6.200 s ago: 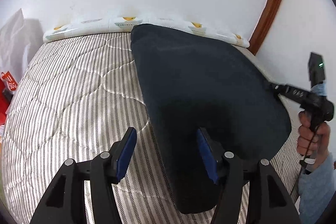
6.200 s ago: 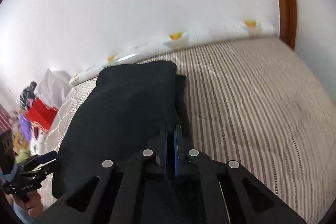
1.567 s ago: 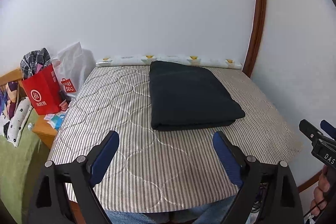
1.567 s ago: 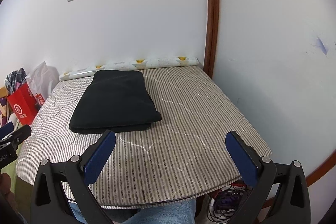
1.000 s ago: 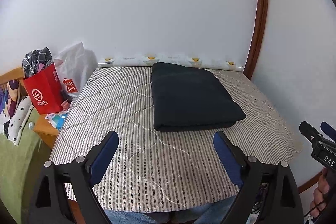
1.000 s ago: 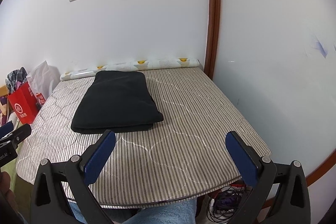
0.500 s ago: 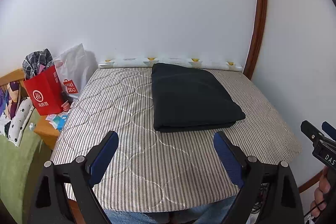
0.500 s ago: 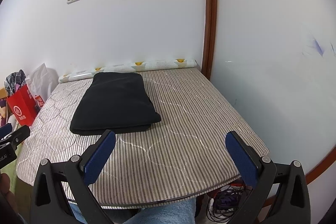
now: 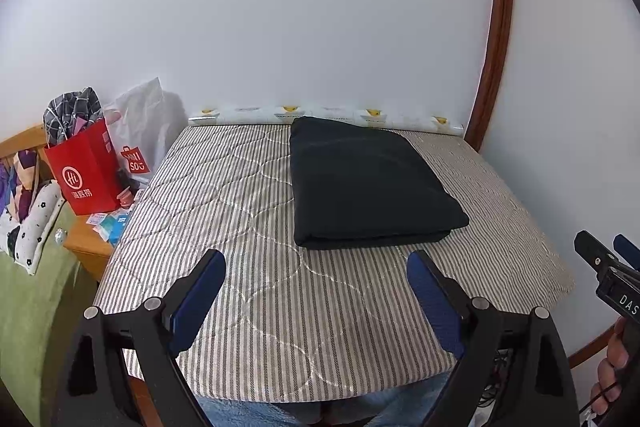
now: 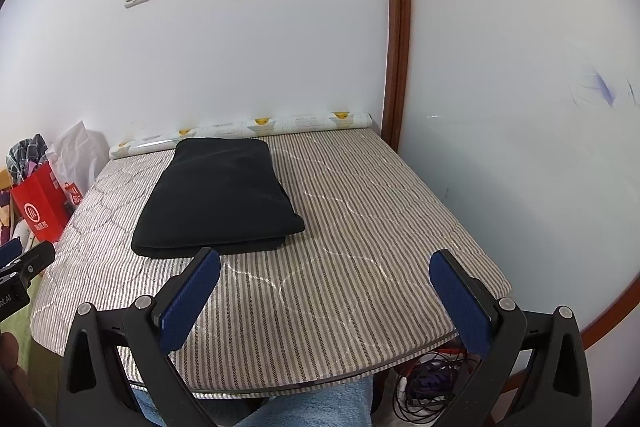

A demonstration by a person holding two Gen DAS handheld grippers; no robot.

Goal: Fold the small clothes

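A dark folded garment (image 9: 368,187) (image 10: 220,199) lies flat as a neat rectangle on the striped quilted table top (image 9: 248,227) (image 10: 360,227), towards the far wall. My left gripper (image 9: 316,267) hangs open above the near part of the table, short of the garment, with nothing between its blue pads. My right gripper (image 10: 326,267) is also open and empty, held back over the near edge to the right of the garment. The right gripper's tip (image 9: 600,267) shows at the right edge of the left wrist view.
A patterned roll (image 9: 320,115) lies along the far wall. A red paper bag (image 9: 84,167) and a white plastic bag (image 9: 140,131) stand on a wooden stand left of the table. Cables (image 10: 428,383) lie on the floor under the near right corner. A wooden door frame (image 10: 398,27) rises at the far right corner.
Six seconds ago both grippers were close over the garment, the right one shut on it. Both have since pulled back and stand open; over the last second nothing has visibly moved.
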